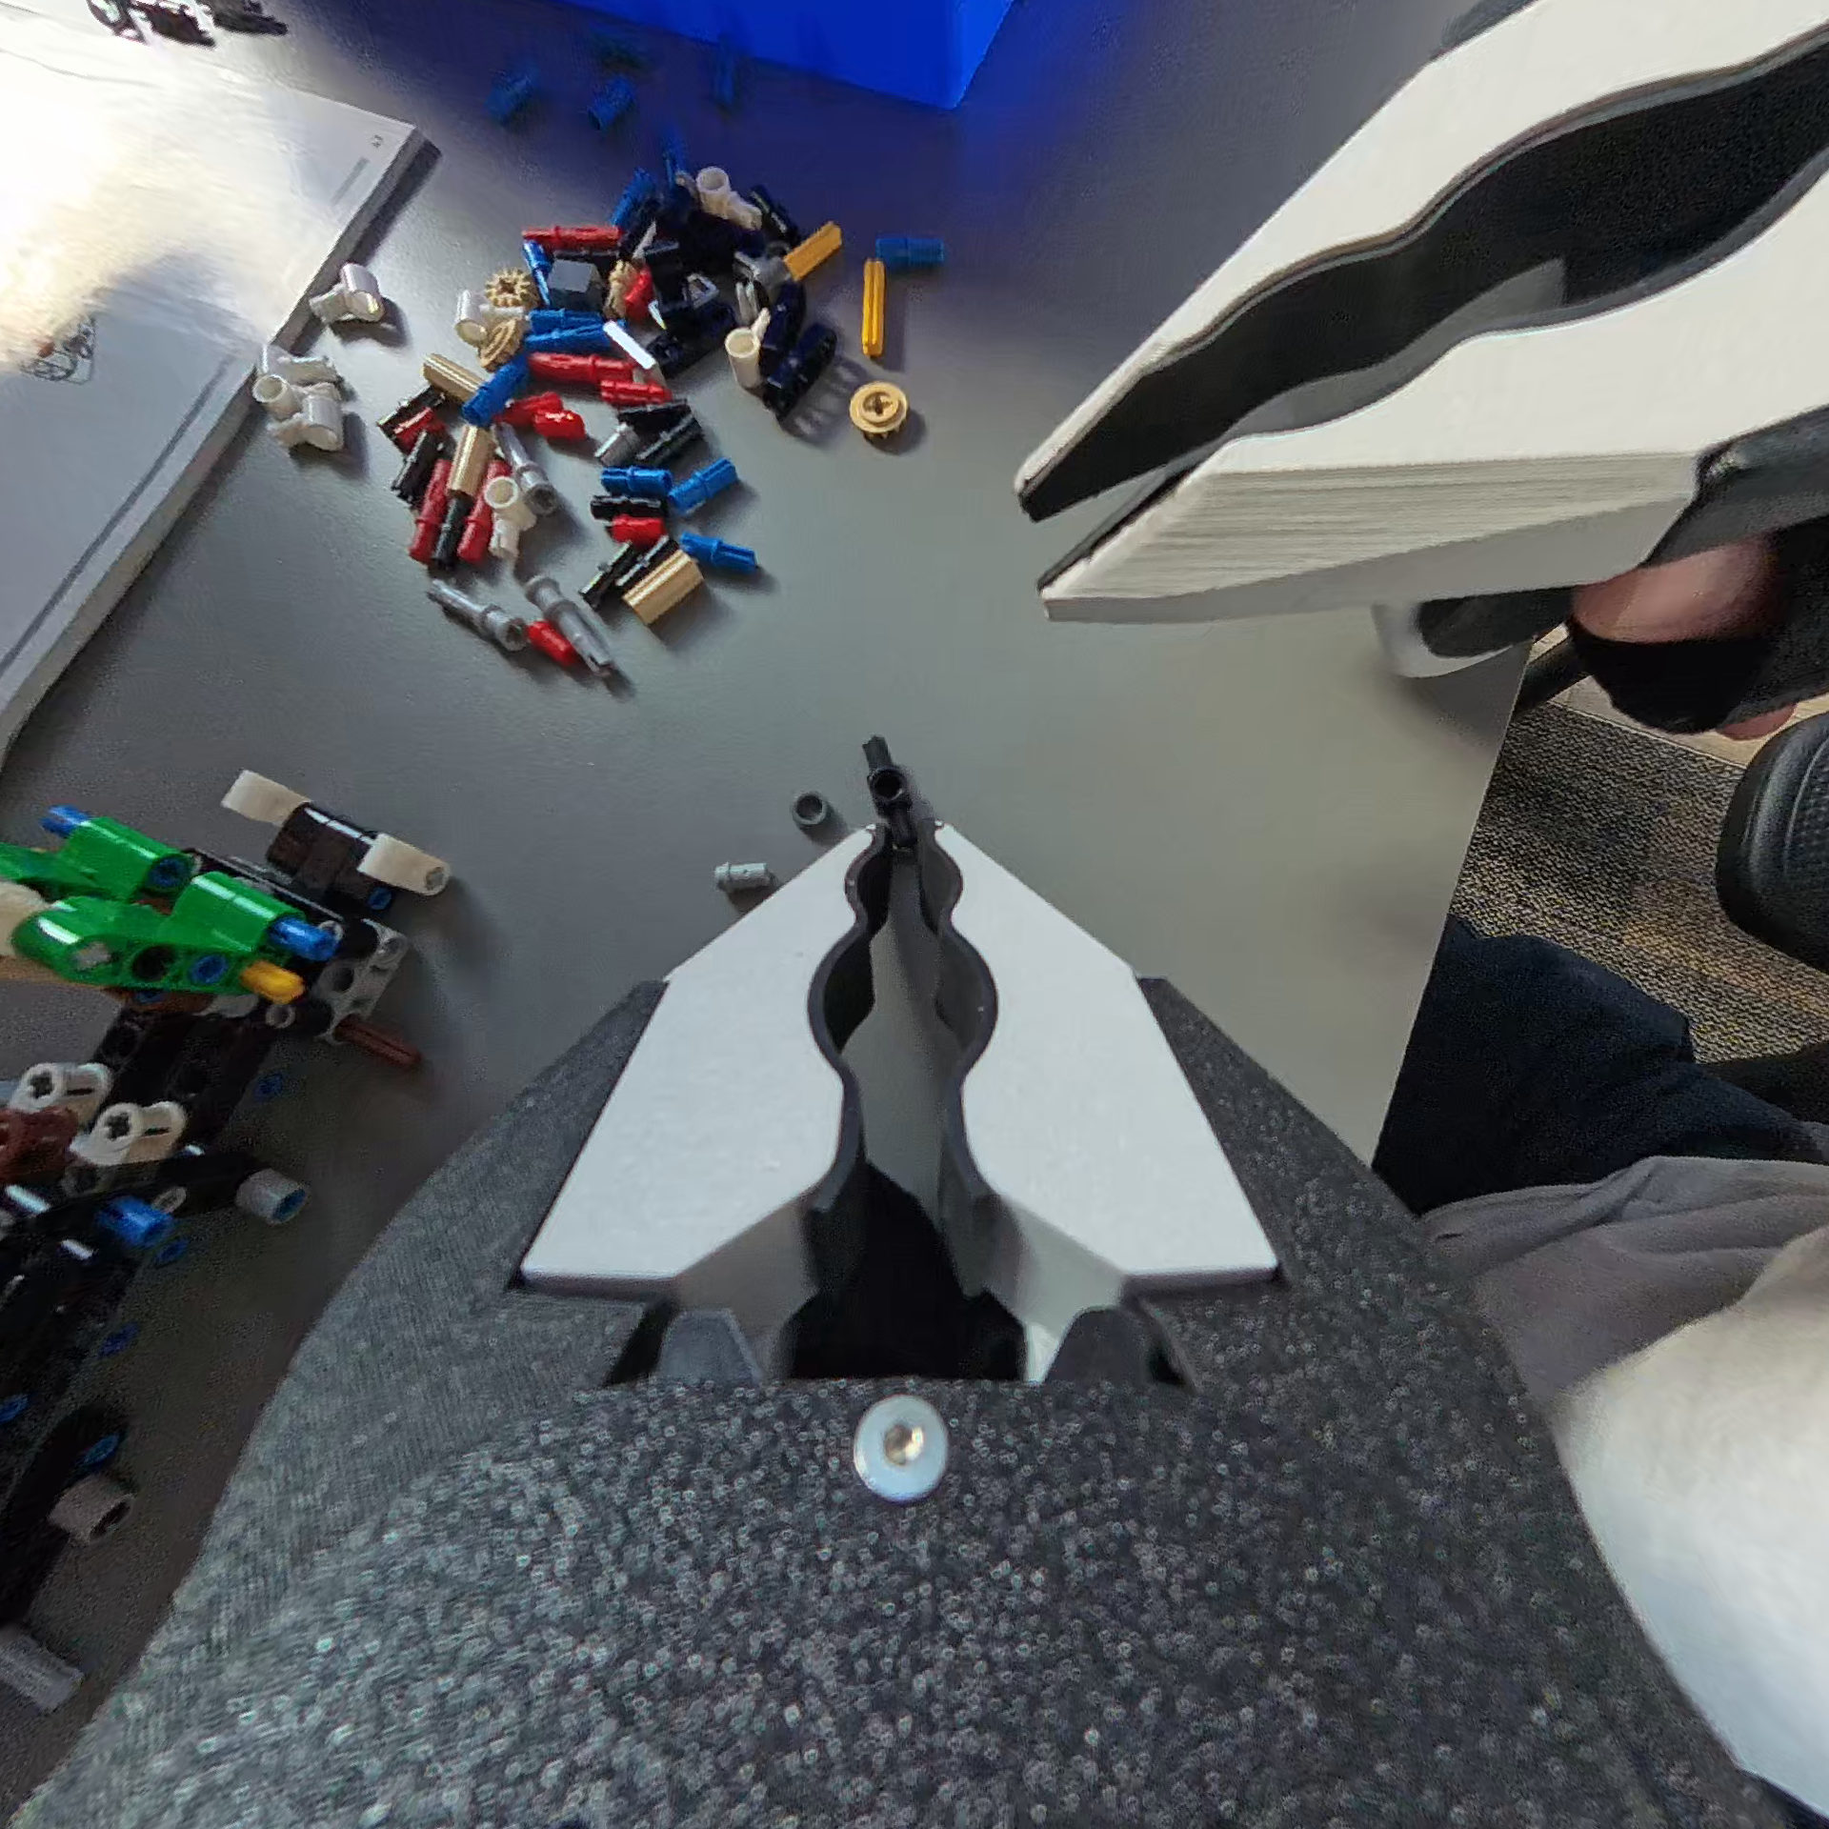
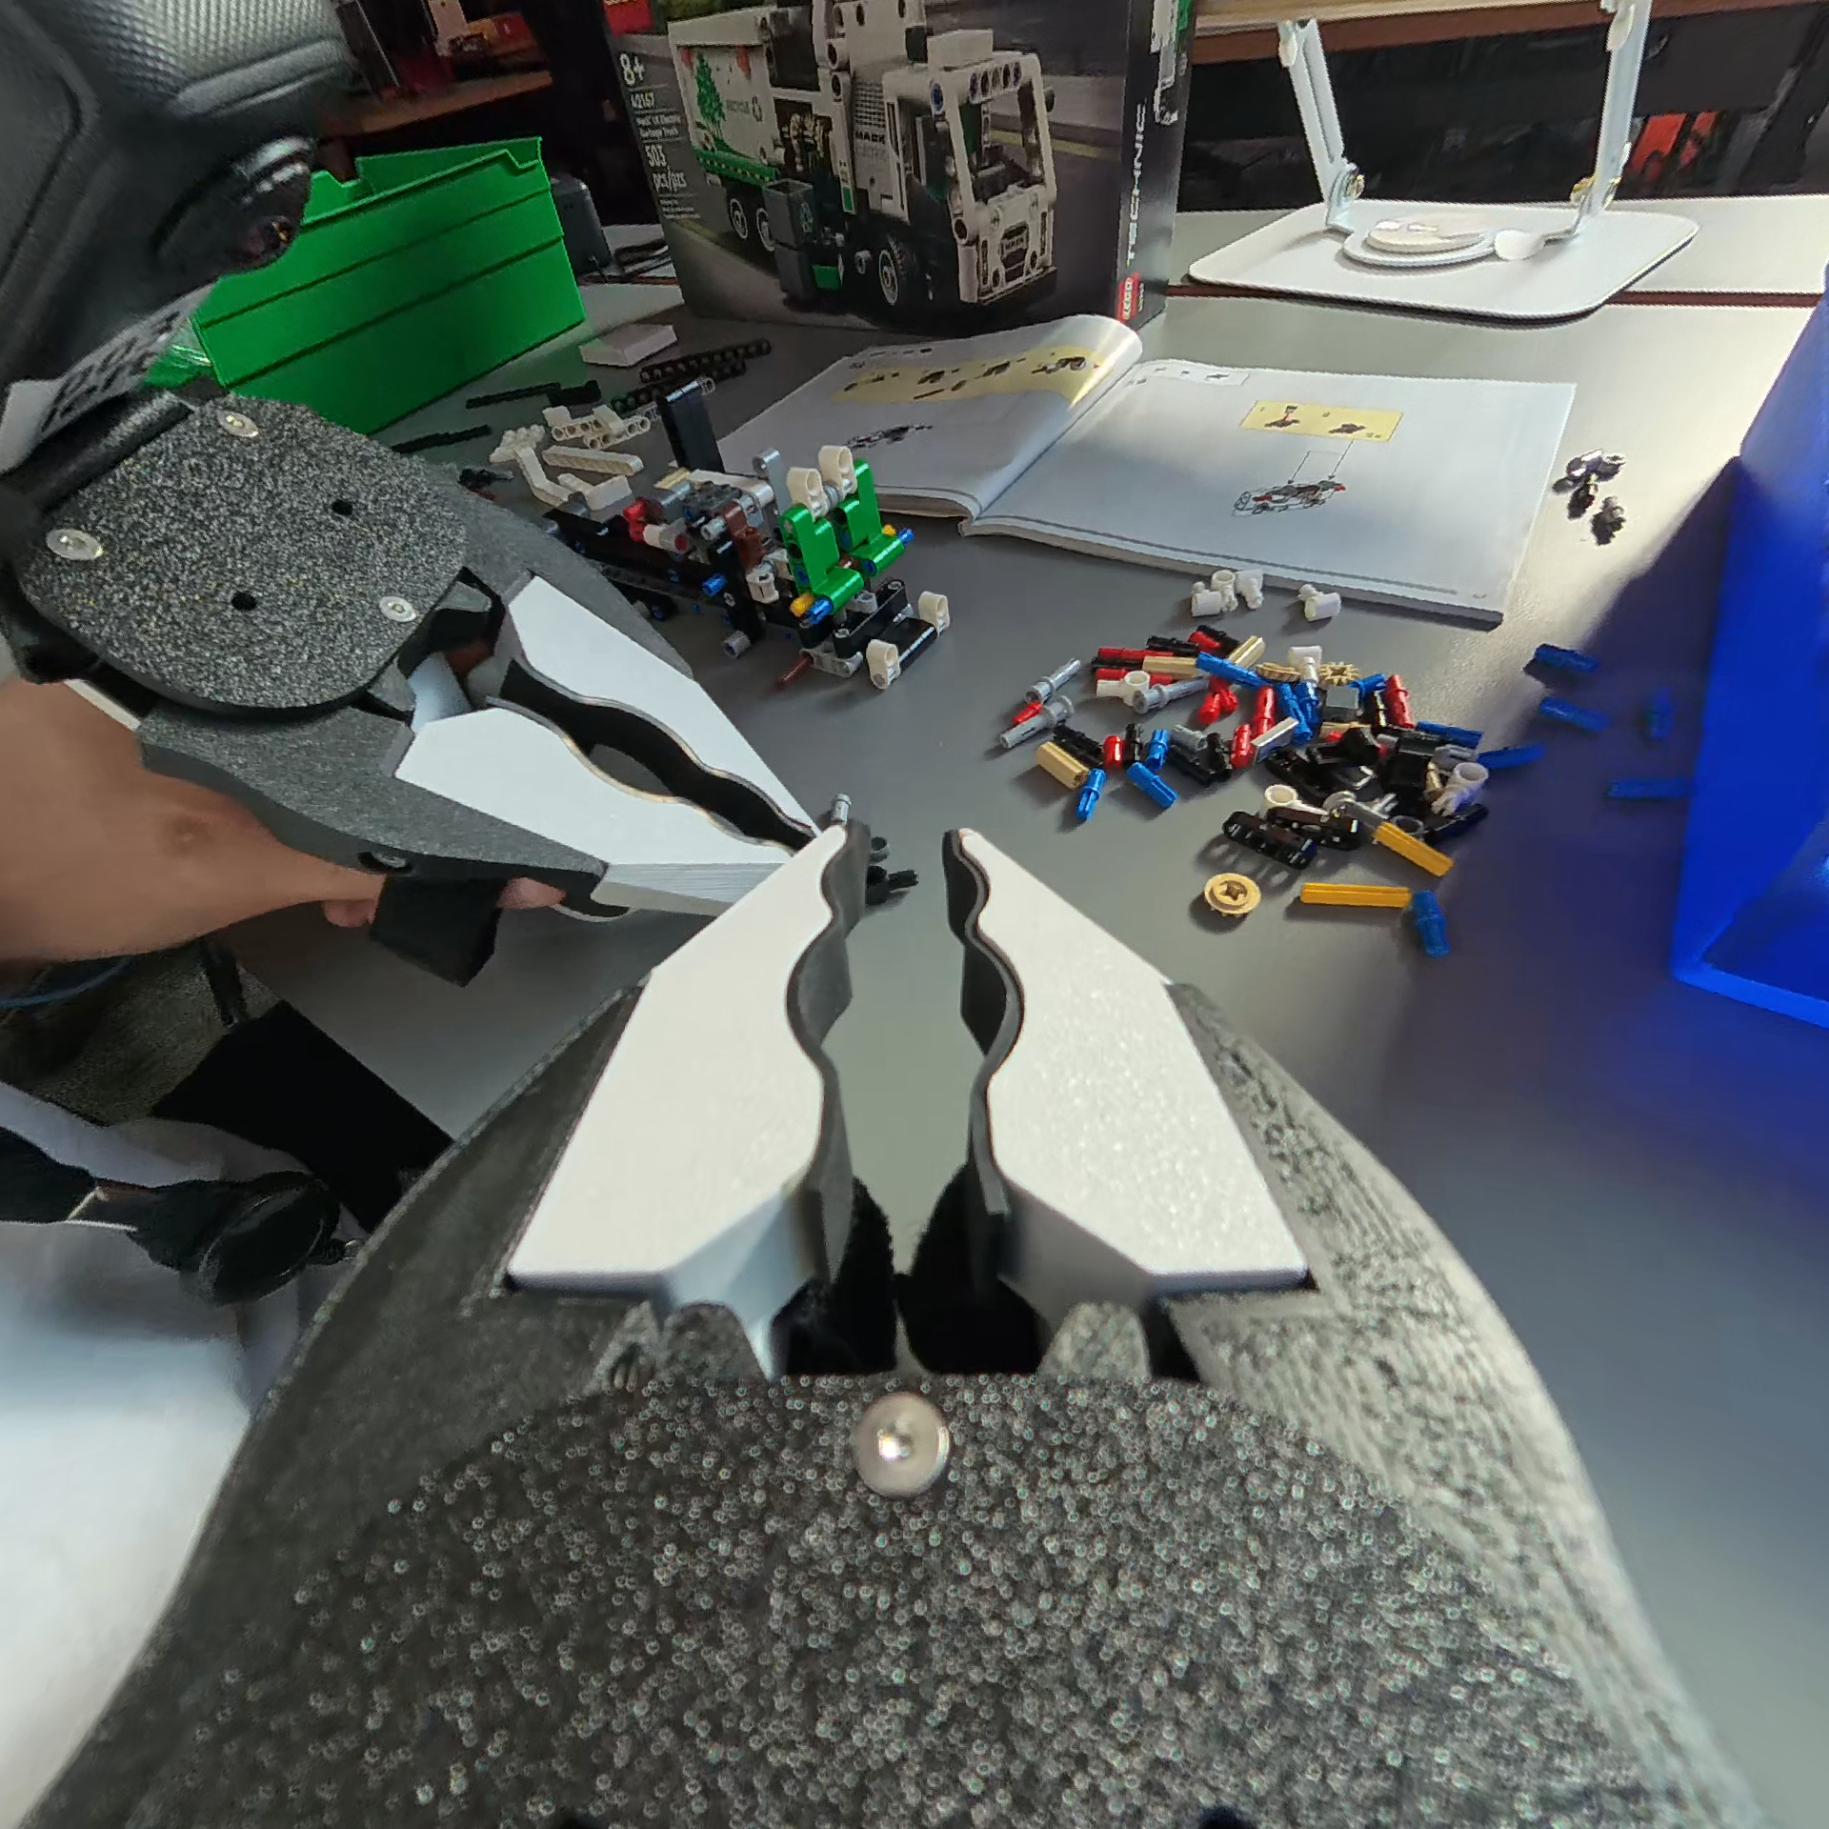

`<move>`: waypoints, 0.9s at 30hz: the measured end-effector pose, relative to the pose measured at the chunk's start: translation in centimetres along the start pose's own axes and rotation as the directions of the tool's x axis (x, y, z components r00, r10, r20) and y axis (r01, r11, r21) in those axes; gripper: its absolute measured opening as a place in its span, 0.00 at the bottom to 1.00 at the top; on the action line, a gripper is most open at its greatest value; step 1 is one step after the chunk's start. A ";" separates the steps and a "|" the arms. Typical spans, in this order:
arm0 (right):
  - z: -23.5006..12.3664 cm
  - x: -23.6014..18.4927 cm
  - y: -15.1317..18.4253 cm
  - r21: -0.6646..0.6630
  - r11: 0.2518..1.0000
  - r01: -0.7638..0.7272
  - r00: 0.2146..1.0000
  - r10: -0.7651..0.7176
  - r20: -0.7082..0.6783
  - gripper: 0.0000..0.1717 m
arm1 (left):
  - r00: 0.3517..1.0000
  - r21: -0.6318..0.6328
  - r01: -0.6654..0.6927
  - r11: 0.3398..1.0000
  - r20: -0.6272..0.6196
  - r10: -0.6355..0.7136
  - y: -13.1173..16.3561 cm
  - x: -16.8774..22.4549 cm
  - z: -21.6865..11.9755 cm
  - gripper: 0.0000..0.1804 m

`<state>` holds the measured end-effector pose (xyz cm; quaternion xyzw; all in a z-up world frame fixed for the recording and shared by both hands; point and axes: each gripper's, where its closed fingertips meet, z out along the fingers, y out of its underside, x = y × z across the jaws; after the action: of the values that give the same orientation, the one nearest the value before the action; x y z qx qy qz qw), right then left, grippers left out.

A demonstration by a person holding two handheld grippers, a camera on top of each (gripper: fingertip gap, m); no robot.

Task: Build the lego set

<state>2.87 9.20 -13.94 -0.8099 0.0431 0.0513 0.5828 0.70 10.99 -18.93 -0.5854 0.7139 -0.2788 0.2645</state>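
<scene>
Black connector [image 1: 888,784] lengthwise beyond the left gripper's [image 1: 899,841] pinching tips

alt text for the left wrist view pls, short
The left gripper is shut on a small black connector piece that sticks out past its tips above a grey table. A grey bush ring and grey pin lie beside the tips; a pile of loose pins, a partly built model and the right gripper lie around.
</scene>
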 end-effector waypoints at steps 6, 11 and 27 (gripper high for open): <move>-0.1 0.1 0.1 -0.003 1.000 -0.014 1.000 0.014 0.004 0.08 | 0.999 0.037 -0.034 0.999 -0.022 0.035 -0.2 -0.2 -1.1 0.01; 1.2 -0.8 1.4 -0.131 0.984 0.118 0.993 -0.120 -0.013 0.08 | 0.993 0.151 0.085 0.985 -0.100 -0.071 0.1 -2.5 -6.3 0.01; 7.2 -2.1 3.0 -0.390 0.900 0.194 0.974 -0.225 -0.034 0.05 | 0.919 0.144 0.312 0.939 -0.296 -0.260 6.7 -3.9 -12.1 0.01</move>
<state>0.16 15.06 -18.72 -0.9096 -0.0324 -0.0360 0.4126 -11.74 16.99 -14.94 -0.6118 0.6203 -0.4589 0.1742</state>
